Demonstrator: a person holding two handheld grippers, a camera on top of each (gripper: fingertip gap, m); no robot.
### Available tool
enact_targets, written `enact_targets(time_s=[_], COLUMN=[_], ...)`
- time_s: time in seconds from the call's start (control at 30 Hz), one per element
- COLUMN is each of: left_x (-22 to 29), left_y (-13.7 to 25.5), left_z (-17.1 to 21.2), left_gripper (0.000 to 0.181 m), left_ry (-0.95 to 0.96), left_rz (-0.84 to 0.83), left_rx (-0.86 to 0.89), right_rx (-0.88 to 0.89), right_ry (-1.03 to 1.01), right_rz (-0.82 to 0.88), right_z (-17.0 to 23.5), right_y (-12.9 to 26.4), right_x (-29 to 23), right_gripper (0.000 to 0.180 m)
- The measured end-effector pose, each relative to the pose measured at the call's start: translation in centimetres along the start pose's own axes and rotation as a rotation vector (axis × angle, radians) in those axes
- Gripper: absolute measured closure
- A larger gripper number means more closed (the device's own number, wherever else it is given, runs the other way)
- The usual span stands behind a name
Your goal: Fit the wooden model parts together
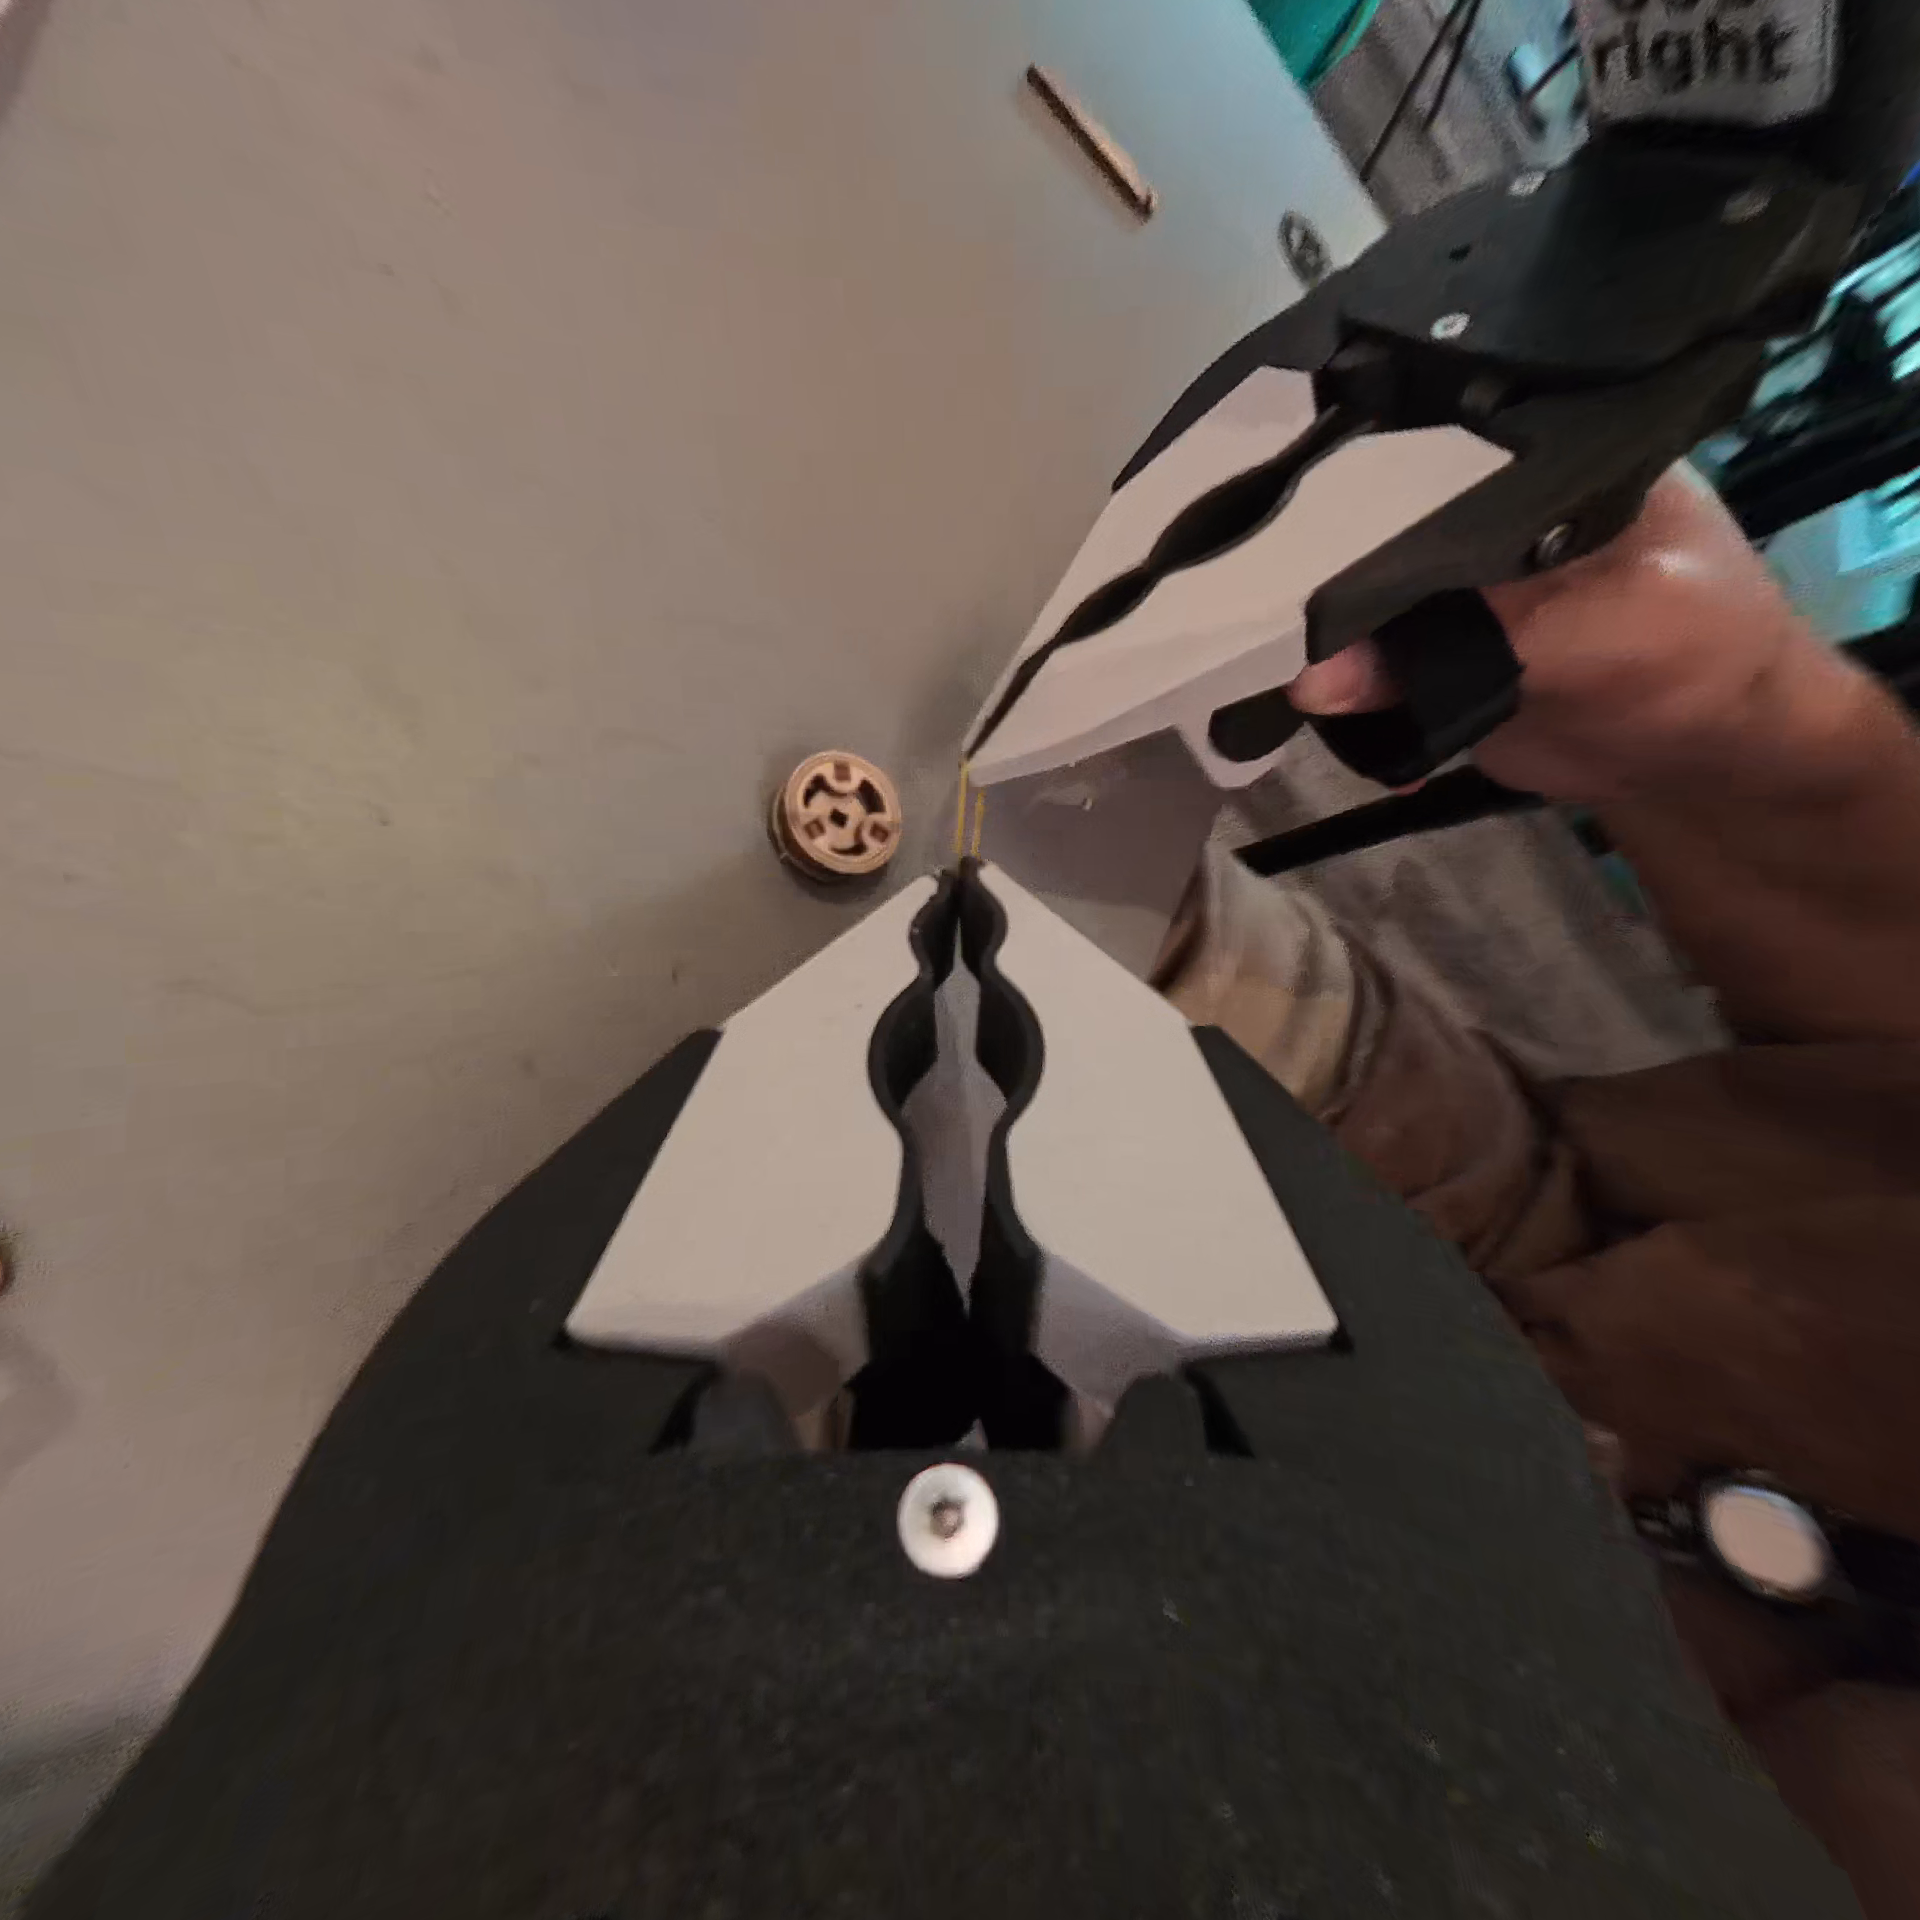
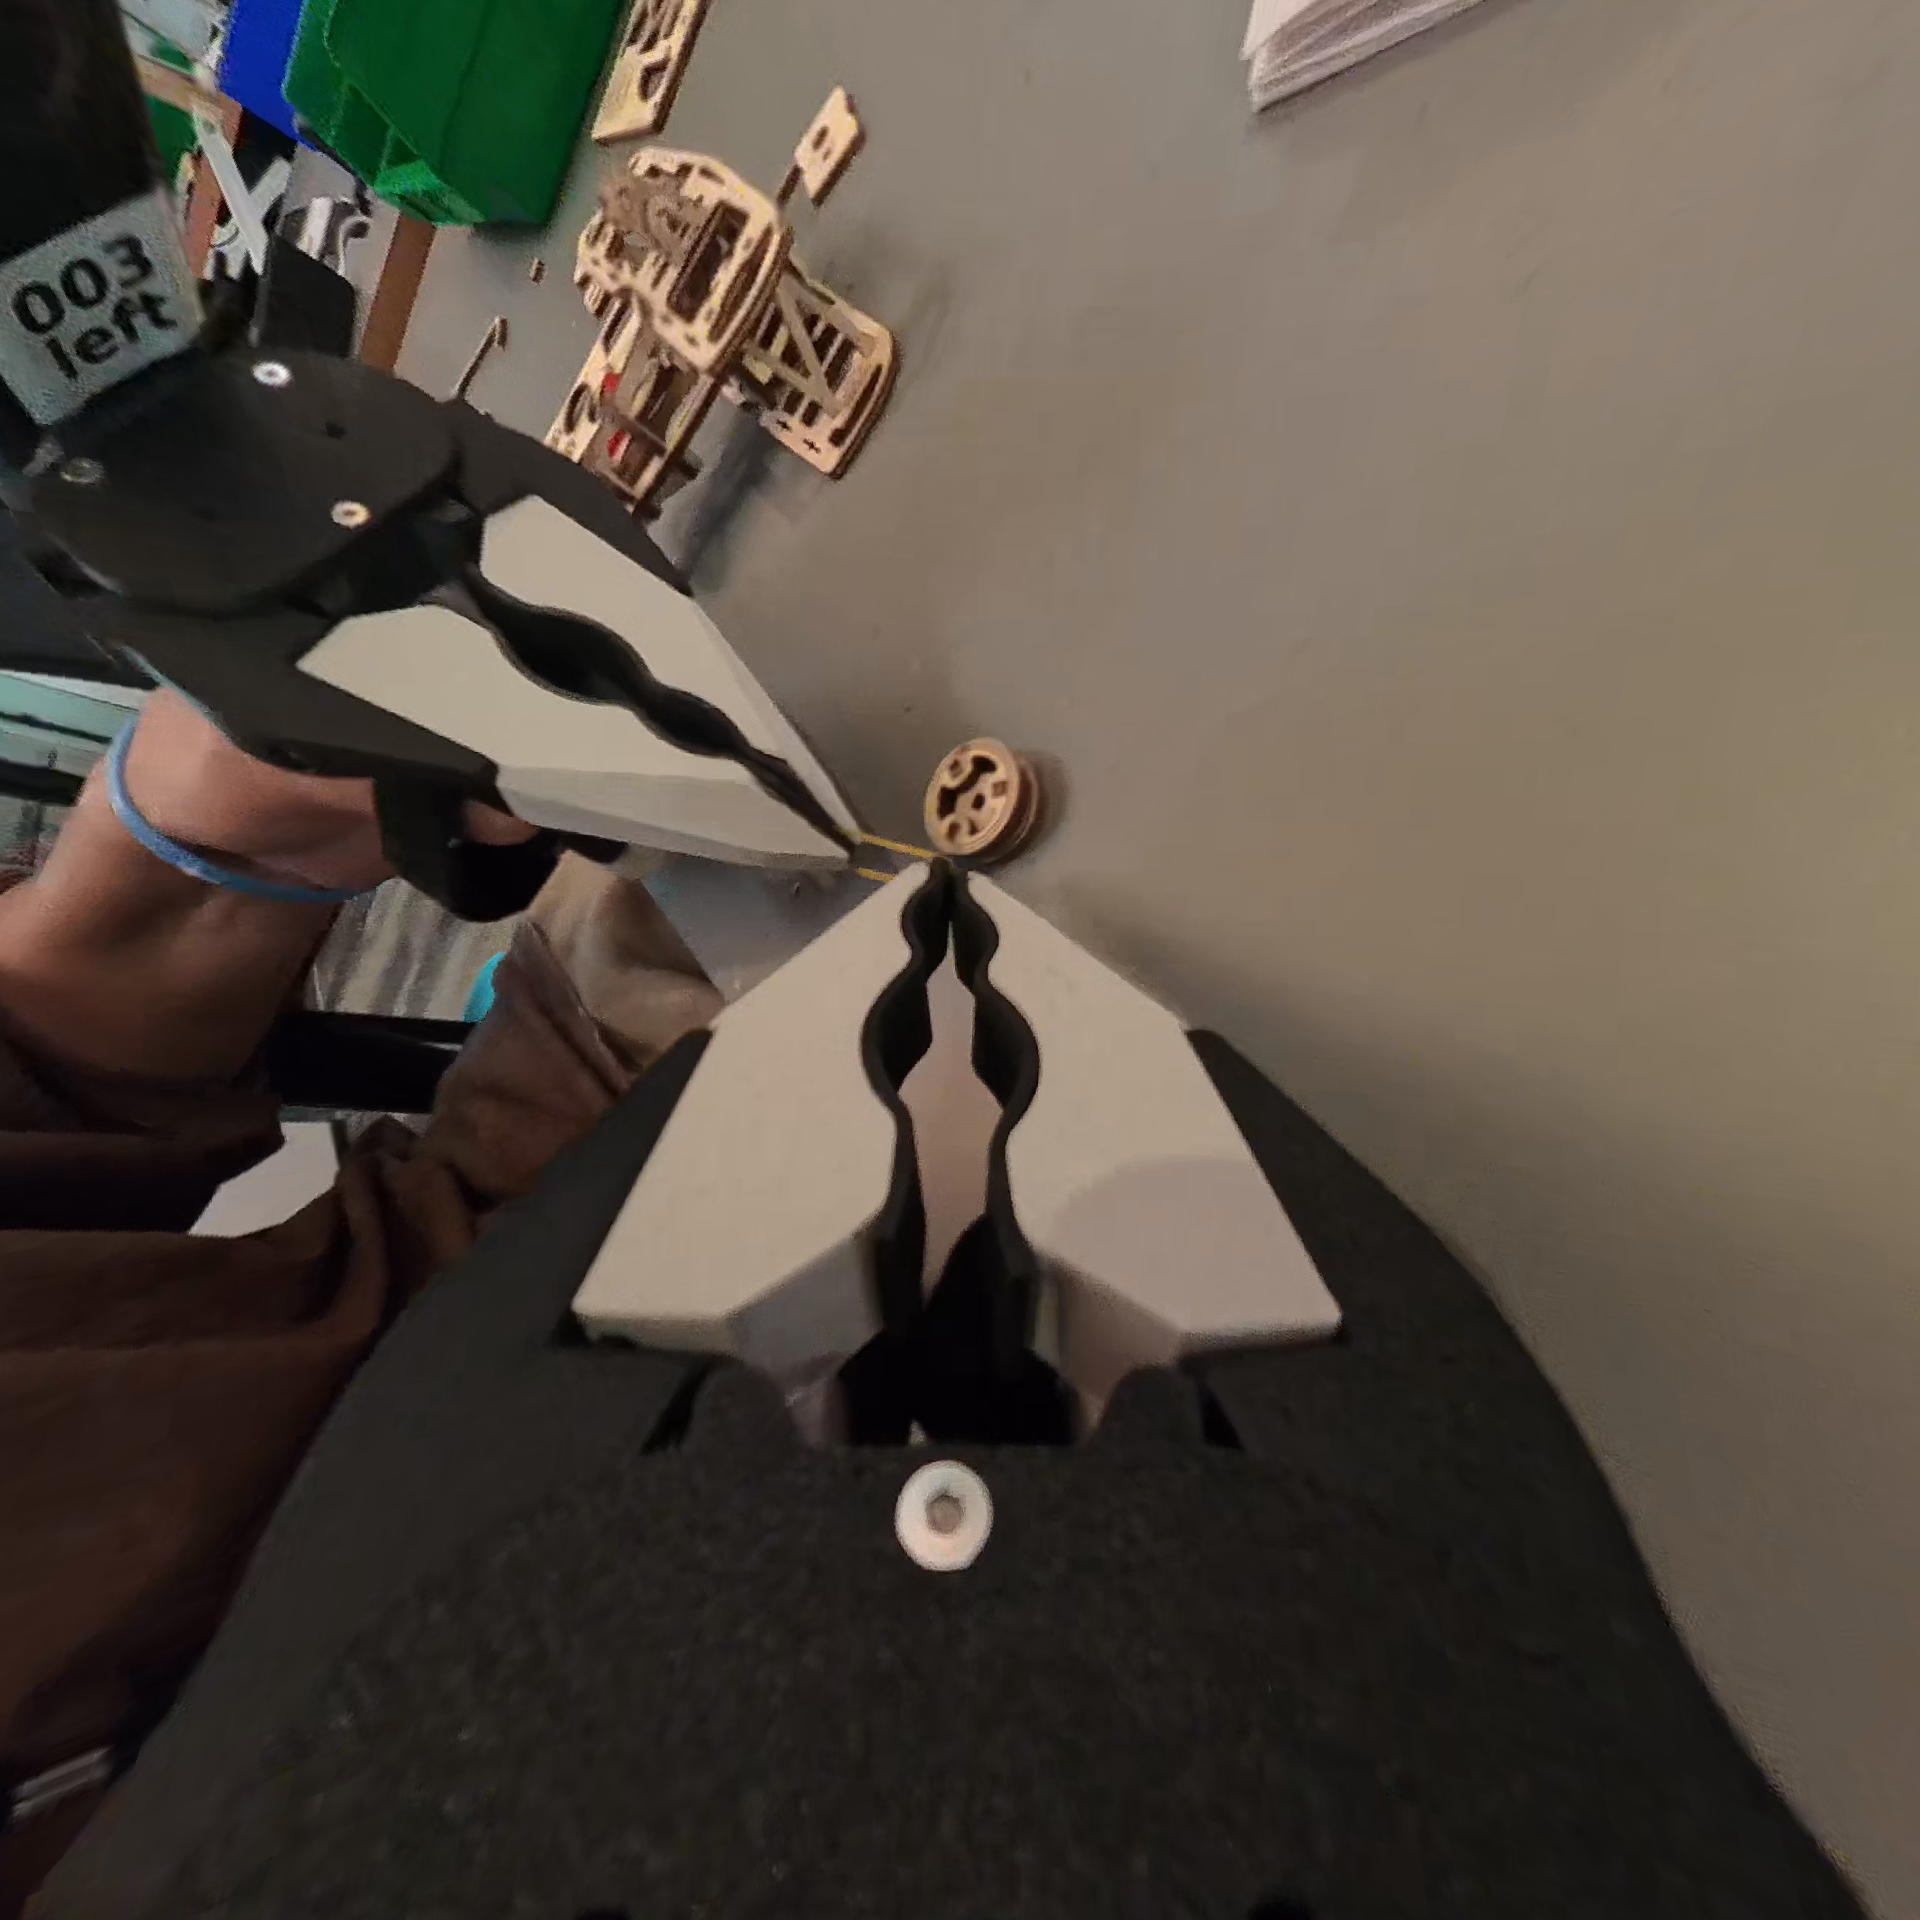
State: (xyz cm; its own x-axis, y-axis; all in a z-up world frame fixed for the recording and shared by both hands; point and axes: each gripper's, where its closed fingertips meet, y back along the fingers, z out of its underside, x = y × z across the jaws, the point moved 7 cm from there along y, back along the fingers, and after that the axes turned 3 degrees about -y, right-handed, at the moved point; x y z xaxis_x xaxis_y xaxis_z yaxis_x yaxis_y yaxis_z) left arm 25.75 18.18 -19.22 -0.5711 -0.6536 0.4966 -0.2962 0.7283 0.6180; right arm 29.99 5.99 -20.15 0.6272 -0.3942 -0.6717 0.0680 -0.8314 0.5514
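Note:
A thin yellow rubber band [image 1: 975, 816] is stretched between the two gripper tips; it also shows in the right wrist view [image 2: 894, 847]. My left gripper [image 1: 958, 875] is shut on one end, and my right gripper [image 2: 943, 868] is shut on the other. Each shows in the other's view, the right gripper [image 1: 971, 753] and the left gripper [image 2: 847, 836]. A small round wooden wheel [image 1: 836, 821] lies on the grey table [image 1: 416, 520] just beyond the tips, apart from them; it also shows in the right wrist view [image 2: 982, 802].
A part-built wooden model [image 2: 727, 332] stands farther back on the table [image 2: 1455, 623], with a small flat wooden piece [image 2: 826, 140] and a cut-out sheet [image 2: 649, 62] behind it. A stack of papers [image 2: 1330, 42] and a green box [image 2: 447, 94] lie at the far edge. A wooden stick [image 1: 1091, 140] lies far back. My left and right fingertips are right by each other.

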Motion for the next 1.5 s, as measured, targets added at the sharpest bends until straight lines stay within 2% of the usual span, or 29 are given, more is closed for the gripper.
enact_targets(time_s=[0.07, 0.27, 0.5, 0.67, 1.5], left_x=[-0.6, -1.6, -2.1, -3.0, -3.5], left_y=[0.2, 0.6, -0.4, -0.5, -1.6], left_z=[-0.6, -3.1, -3.0, -2.9, -2.7], left_gripper=[0.181, 0.181, 0.181, 0.181, 0.181], left_ry=[0.044, -0.113, 0.128, 0.160, 0.118], left_rz=[0.000, -0.189, 0.019, -0.009, -0.075], left_rx=[-0.032, -0.231, -0.404, -0.503, -0.526], right_rx=[-0.049, -0.193, -0.394, -0.424, -0.423], right_ry=[-0.027, 0.019, -0.148, -0.200, -0.204], right_rz=[0.005, 0.103, 0.055, 0.019, 0.039], right_z=[-1.0, -3.3, -3.3, -3.3, -3.2], right_y=[0.4, -0.5, -0.8, -1.4, -2.4], right_x=[0.4, 0.3, 1.0, 1.4, 2.1], right_gripper=[0.180, 0.180, 0.180, 0.180, 0.180])
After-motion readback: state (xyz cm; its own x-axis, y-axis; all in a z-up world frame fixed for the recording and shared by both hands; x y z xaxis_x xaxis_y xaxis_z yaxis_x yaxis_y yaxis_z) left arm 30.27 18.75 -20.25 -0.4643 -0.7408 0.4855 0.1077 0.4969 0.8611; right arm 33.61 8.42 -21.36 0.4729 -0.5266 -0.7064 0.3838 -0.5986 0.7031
